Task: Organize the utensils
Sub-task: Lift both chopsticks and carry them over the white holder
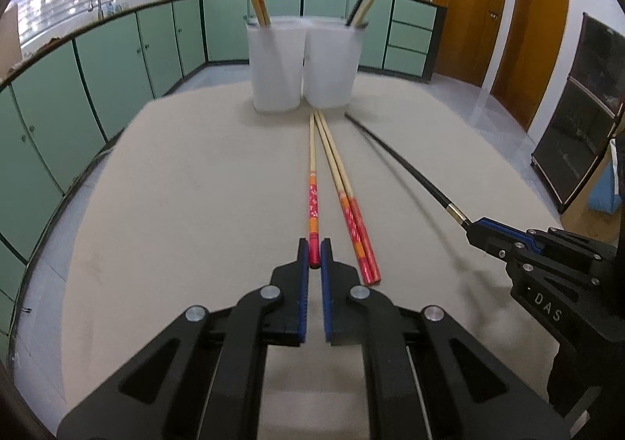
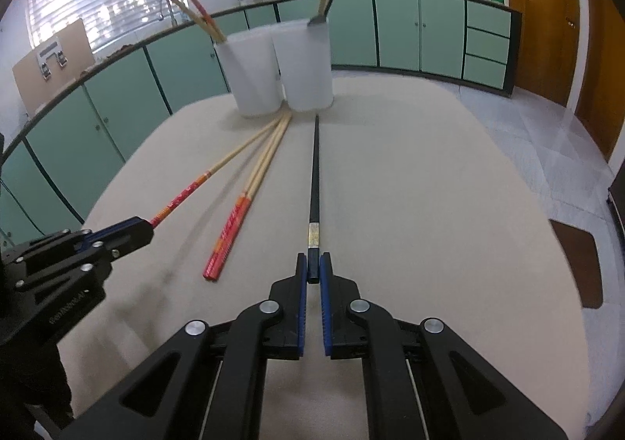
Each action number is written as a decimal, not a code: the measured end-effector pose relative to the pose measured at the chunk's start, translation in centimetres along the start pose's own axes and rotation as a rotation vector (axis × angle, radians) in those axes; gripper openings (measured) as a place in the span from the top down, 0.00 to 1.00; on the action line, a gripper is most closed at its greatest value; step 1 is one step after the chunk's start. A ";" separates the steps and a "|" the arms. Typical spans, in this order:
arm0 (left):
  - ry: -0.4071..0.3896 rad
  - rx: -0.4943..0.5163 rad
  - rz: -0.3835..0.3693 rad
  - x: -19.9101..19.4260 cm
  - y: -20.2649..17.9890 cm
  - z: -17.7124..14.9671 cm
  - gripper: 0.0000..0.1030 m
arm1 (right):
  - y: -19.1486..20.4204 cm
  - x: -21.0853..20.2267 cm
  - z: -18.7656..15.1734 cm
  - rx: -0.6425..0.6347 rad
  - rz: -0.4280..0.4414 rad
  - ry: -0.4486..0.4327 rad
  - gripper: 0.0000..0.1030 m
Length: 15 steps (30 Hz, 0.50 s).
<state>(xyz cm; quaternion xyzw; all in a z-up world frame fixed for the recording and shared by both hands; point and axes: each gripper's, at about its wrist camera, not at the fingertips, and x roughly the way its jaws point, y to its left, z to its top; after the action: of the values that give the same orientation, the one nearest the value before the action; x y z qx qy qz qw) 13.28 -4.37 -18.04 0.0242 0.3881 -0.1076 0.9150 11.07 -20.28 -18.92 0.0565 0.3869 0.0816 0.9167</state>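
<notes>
My left gripper point(image 1: 314, 250) is shut on the red end of a red-handled bamboo chopstick point(image 1: 313, 182), whose tip points toward two white cups. Two more red-handled chopsticks point(image 1: 343, 194) lie side by side on the table just right of it. My right gripper point(image 2: 312, 266) is shut on the thick end of a black chopstick point(image 2: 314, 174); in the left wrist view the same right gripper point(image 1: 474, 229) shows at the right edge. The left white cup point(image 1: 275, 65) holds red-handled chopsticks. The right white cup point(image 1: 332, 65) holds a black one and a plain bamboo one.
The beige table point(image 1: 175, 186) has its edge close on the left. Green cabinets point(image 1: 117, 57) curve behind it, and wooden doors point(image 1: 468, 2) stand at the right. A dark brown patch point(image 2: 578, 264) lies on the floor beyond the table's right edge.
</notes>
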 end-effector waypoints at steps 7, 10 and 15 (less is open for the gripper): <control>-0.078 0.001 0.000 -2.5 0.1 2.2 0.95 | -0.4 -2.3 2.3 -0.003 0.006 -0.065 0.94; -0.124 0.005 0.000 -3.8 0.1 3.5 0.95 | -0.5 -3.4 3.4 -0.010 0.010 -0.100 0.94; -0.197 0.013 -0.008 -5.8 0.3 6.0 0.95 | -0.5 -5.3 6.1 -0.026 0.029 -0.151 0.94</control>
<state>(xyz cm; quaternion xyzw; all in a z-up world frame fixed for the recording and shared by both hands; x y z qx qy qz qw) 13.64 -3.82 -9.68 0.0178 0.2957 -0.1157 0.9481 11.88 -22.06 -11.10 0.0563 0.3147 0.0955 0.9427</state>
